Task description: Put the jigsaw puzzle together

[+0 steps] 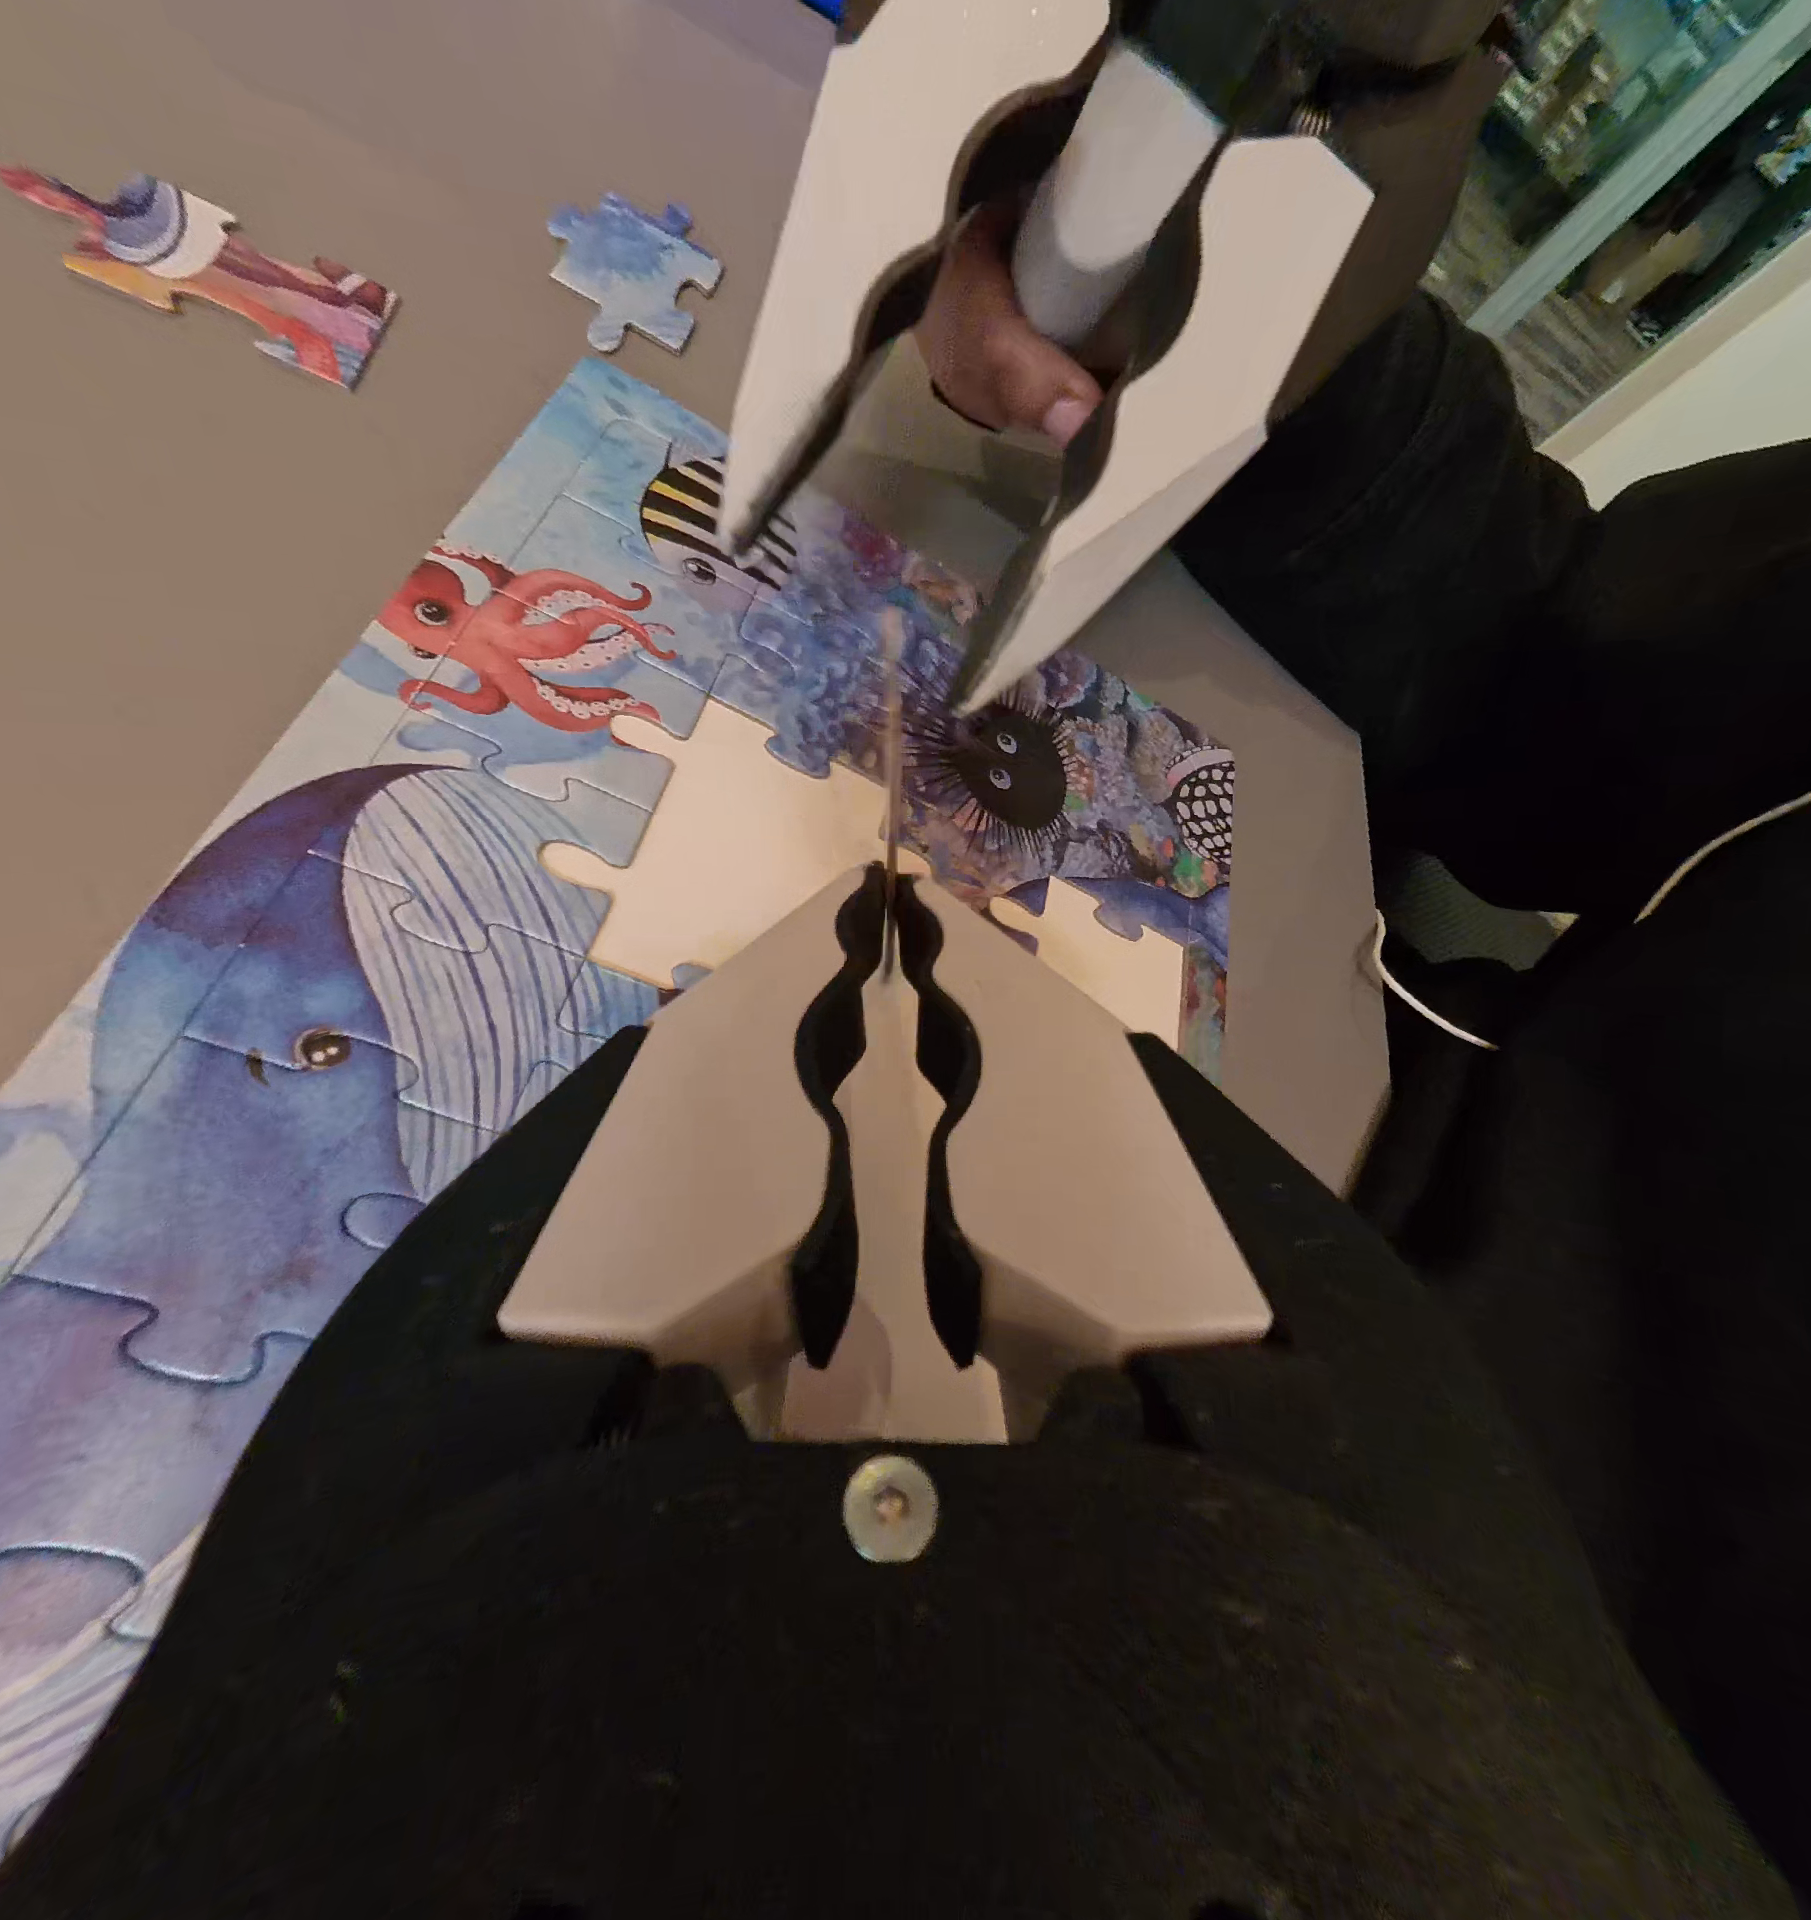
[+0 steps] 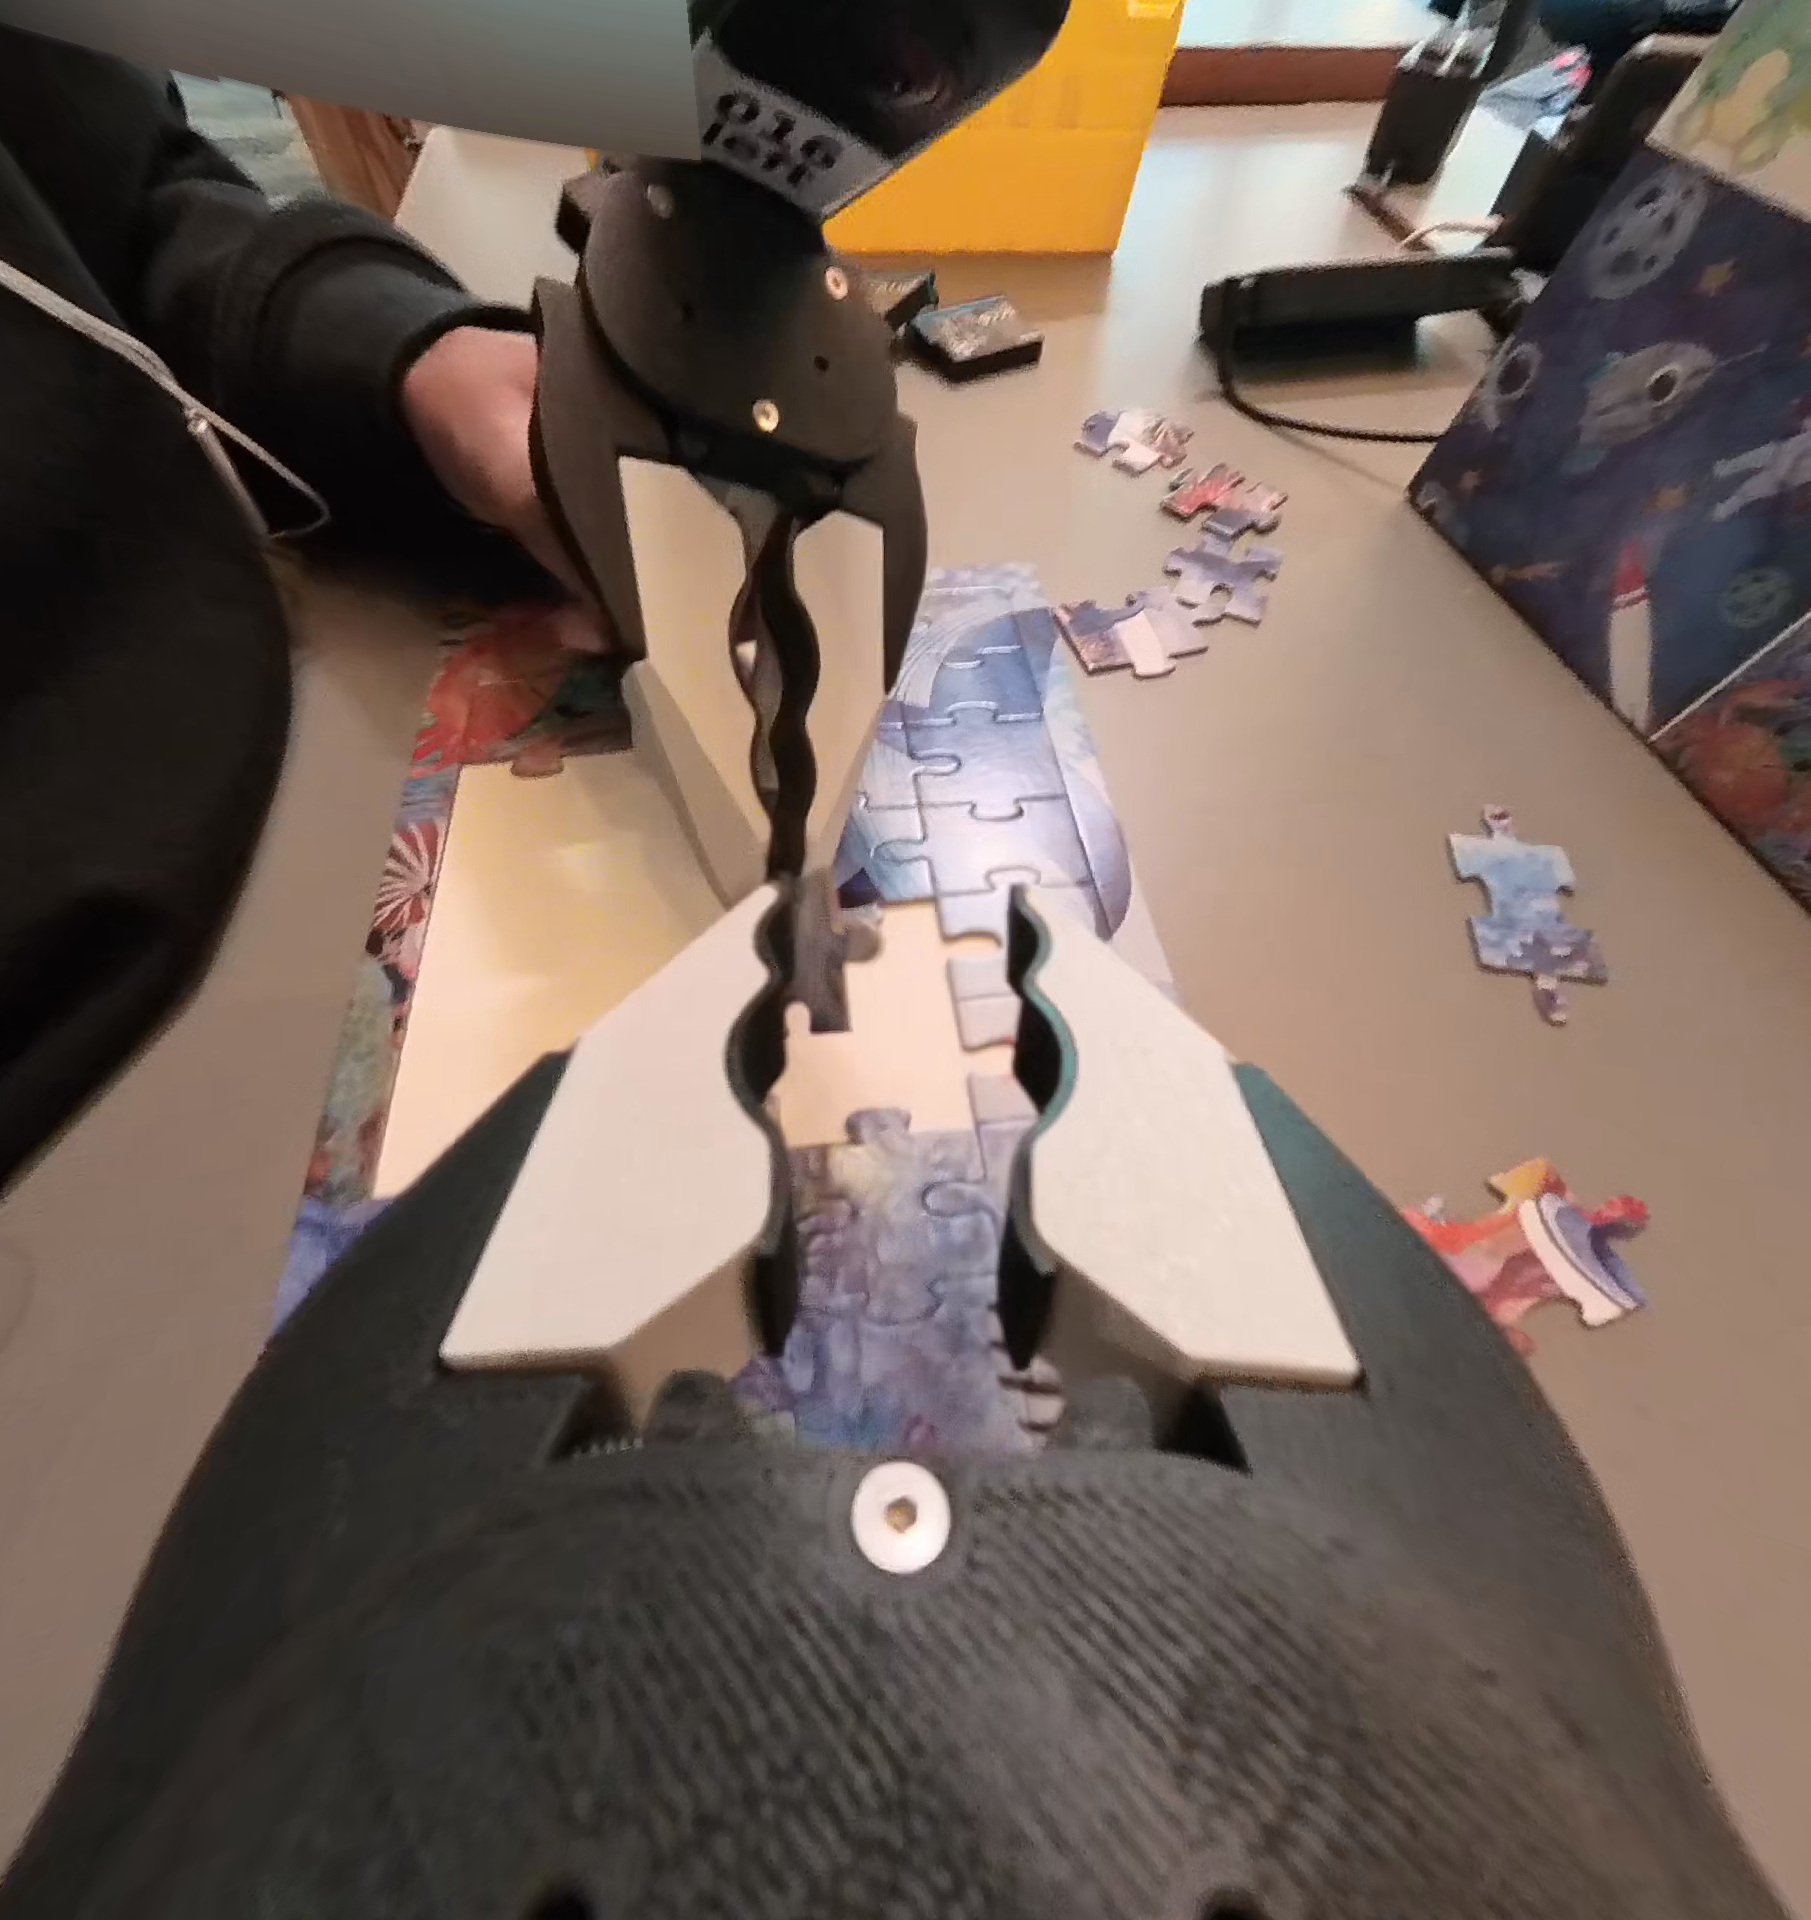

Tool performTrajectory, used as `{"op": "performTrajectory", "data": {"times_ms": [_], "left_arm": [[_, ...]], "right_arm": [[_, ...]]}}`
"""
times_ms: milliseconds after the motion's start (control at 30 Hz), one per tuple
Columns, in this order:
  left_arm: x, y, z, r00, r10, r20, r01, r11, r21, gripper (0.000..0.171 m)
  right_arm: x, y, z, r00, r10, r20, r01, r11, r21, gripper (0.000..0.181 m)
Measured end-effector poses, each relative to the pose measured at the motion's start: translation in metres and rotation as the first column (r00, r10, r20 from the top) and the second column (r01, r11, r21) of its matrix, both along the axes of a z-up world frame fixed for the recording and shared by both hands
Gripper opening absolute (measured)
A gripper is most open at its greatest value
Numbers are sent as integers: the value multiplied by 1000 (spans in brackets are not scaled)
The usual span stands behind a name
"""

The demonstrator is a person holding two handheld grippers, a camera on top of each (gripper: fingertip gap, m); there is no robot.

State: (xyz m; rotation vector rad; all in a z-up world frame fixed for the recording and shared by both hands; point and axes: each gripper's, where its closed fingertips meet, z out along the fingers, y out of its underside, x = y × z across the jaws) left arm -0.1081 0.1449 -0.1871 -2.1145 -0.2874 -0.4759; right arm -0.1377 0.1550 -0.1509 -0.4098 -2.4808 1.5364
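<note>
The half-built sea-picture puzzle (image 1: 288, 997) lies flat on the grey table, with a bare gap (image 1: 745, 831) in its middle. My left gripper (image 1: 888, 883) is shut on a puzzle piece (image 1: 893, 748), which stands on edge just above the gap. In the right wrist view the left gripper (image 2: 787, 862) comes down from above with the dark piece (image 2: 823, 966) in its tips. My right gripper (image 2: 896, 904) is open, its jaws on either side of the piece, which sits close to its left finger. It enters the left wrist view from above (image 1: 859, 623).
A loose blue piece (image 1: 636, 270) and a colourful joined strip (image 1: 215, 270) lie beyond the puzzle. Several loose pieces (image 2: 1171, 582) lie farther off. A picture box (image 2: 1659, 468) stands on the right. A yellow box (image 2: 1005, 156) and a black device (image 2: 1348, 301) sit at the back. One gripper's finger ends stand about 5 cm off the other's.
</note>
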Motion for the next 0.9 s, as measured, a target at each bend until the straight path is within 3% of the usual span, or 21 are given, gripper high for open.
{"op": "performTrajectory", "data": {"times_ms": [133,167,233,267,367,433,500,567,700,900], "left_arm": [[-4,-1,-1,1000,11,-13,-11,1000,-3,0],[-5,-2,-1,1000,14,-28,-14,1000,-5,0],[-6,-3,1,997,8,-73,-8,1000,-2,0],[-10,-4,2,994,20,-108,-20,1000,-2,0],[-21,-7,11,986,70,-148,-63,997,52,34],[-22,-8,22,994,81,-78,-71,990,123,45],[-19,-7,39,997,59,41,-66,973,220,34],[-17,-10,55,992,23,124,-60,950,307,0],[-27,-19,61,982,30,187,-93,938,335,0],[-31,-25,68,973,12,230,-100,920,378,0]], "right_arm": [[2,-5,-19,996,4,88,-8,999,52,44],[4,-5,-25,994,11,112,-19,997,76,39],[10,-7,-26,990,47,135,-58,995,77,7],[11,-9,-23,990,56,133,-64,996,61,3],[5,-11,-2,991,31,129,-23,998,-60,0],[6,-15,20,983,63,172,-25,977,-214,0],[7,-19,32,969,107,224,-28,943,-332,0],[5,-21,30,965,107,241,-17,937,-349,0],[3,-22,23,966,97,241,-13,945,-328,0],[17,-38,-5,964,131,230,-92,981,-172,1]]}}
